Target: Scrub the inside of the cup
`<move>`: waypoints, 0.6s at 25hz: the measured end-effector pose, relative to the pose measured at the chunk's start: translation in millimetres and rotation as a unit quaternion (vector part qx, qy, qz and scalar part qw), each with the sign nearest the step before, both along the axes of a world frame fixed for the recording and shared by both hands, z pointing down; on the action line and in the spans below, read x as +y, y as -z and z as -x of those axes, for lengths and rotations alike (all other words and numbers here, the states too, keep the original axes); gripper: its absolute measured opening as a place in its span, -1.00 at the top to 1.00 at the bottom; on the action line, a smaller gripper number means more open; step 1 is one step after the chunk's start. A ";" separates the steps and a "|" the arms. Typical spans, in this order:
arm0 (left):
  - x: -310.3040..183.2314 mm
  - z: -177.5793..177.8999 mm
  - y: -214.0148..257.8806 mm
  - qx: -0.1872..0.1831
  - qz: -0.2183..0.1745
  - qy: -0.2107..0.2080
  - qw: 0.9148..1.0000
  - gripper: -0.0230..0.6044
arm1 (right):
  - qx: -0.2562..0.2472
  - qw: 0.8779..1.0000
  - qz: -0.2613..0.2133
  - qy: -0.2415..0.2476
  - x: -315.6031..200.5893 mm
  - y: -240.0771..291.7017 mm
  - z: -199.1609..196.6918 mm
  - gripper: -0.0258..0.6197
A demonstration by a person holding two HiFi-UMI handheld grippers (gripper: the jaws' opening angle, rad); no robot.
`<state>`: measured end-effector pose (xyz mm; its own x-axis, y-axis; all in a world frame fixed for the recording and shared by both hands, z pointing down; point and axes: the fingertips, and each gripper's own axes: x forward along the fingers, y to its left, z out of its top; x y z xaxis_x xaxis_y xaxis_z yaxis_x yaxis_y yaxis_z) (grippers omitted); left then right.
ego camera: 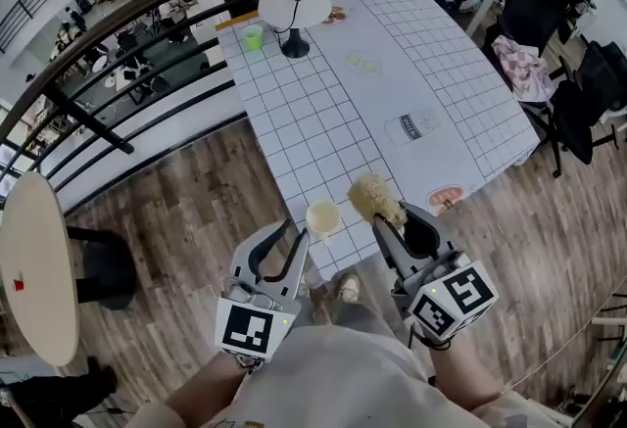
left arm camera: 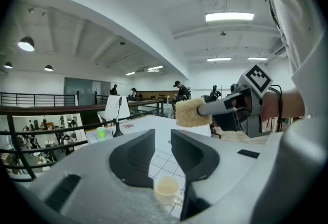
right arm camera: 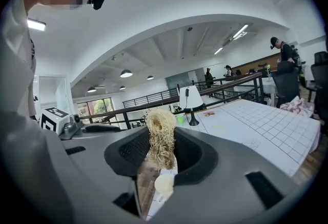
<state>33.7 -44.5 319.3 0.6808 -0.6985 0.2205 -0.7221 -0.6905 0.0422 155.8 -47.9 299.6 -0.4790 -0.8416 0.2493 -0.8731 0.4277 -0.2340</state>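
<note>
Head view: the cup (ego camera: 322, 217) sits upright on the table (ego camera: 323, 113), right by its near corner, and nobody's holding it. The left gripper (ego camera: 294, 242) hangs just beside it. The right gripper (ego camera: 390, 220) has a loofah scrubber (ego camera: 375, 198) poking out near the cup's right side.

Left gripper view: the jaws are only a little apart with nothing in them, and the cup (left arm camera: 167, 188) shows below the gap, untouched.

Right gripper view: the jaws are clamped on the scrubber (right arm camera: 161, 130), with the cup (right arm camera: 164, 184) underneath.

Looks like the approach step, with no scrubbing yet. Next the left probably needs to spread wider and pinch the cup to steady it, then the scrubber goes down into the mouth.
</note>
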 end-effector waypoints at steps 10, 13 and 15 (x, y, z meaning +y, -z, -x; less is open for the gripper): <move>10.0 -29.4 -96.2 -0.082 0.048 -0.013 0.995 0.27 | 0.070 0.997 0.018 -0.005 1.6 -45.0 -17.7 0.52; 11.8 -32.2 -132.2 -0.111 0.068 -0.007 0.991 0.27 | 0.083 0.996 0.030 0.002 3.4 -59.8 -18.2 0.52; 16.0 -33.0 -162.1 -0.136 0.091 0.003 0.987 0.27 | 0.086 0.996 0.037 0.005 4.1 -69.9 -18.0 0.52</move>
